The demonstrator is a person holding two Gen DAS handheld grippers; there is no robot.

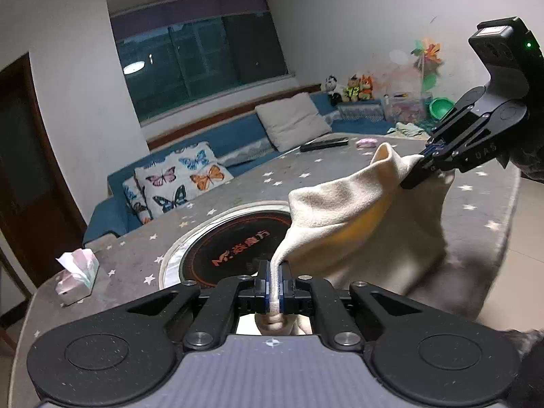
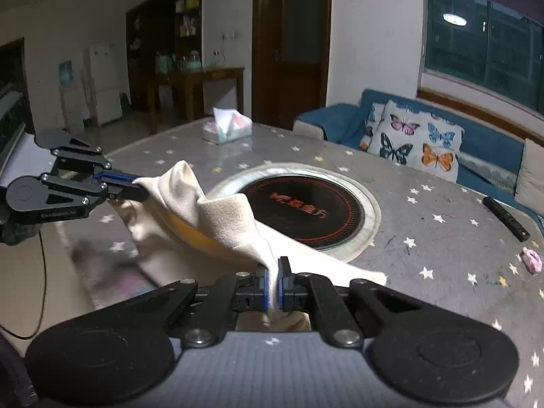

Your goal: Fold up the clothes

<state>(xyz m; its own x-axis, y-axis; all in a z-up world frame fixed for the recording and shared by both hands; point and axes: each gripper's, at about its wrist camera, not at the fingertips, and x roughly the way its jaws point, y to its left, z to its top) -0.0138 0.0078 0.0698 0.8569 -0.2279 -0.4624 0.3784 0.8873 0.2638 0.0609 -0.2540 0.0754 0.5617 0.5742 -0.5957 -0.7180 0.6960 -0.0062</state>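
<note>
left gripper (image 1: 276, 284): jaws clamped on a bunched corner of the cream garment (image 1: 343, 214)
right gripper (image 2: 272, 285): jaws clamped on another corner
garment: hung slack between both grippers, lower part draped on the star-print table (image 2: 425, 224)
long axis: ran gripper to gripper, yellow inner layer showing
reach: equal, neither nearer

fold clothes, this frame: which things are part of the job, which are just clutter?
In the job:
- cream garment, held up between both grippers
- left gripper, shut on it
- right gripper, shut on it

Just lying about:
- tissue box
- remote control
- pink wad
- round hob set in the table
- butterfly cushion
</note>
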